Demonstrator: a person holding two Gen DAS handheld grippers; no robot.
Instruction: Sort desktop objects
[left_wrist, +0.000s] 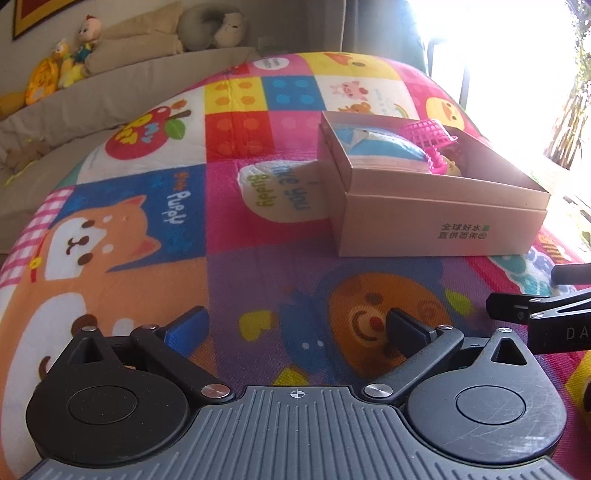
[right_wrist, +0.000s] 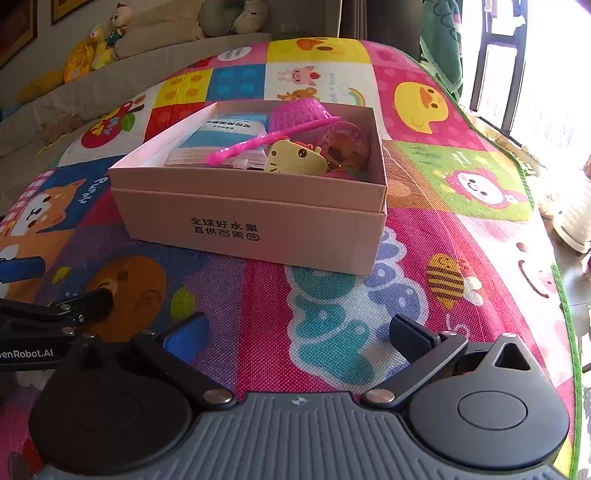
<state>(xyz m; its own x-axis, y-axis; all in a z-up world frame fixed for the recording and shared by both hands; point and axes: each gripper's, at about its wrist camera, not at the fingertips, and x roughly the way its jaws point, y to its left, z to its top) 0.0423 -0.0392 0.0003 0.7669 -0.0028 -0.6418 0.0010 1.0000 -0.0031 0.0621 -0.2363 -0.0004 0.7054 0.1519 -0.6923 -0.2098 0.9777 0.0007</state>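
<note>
Both of my grippers were spread wide with nothing in them: the right gripper (right_wrist: 295, 336) hung in front of the cardboard box (right_wrist: 255, 225), and the left gripper (left_wrist: 295, 328) hung off the box's near left corner, its fingers (left_wrist: 406, 328) equally wide apart and bare. The box sat on the colourful play mat (right_wrist: 332, 295) and held the sorted things: a tissue pack (right_wrist: 225, 136), a pink strainer (right_wrist: 295, 118), a yellow toy (right_wrist: 295, 157) and a pink ball (right_wrist: 341, 142). My worry was the strainer, whose handle lay across the pile and whose bowl leaned on the box's far wall. A nudge to the box could tip it out. The two grippers also sat close beside each other, so a careless swing could knock them together.
</note>
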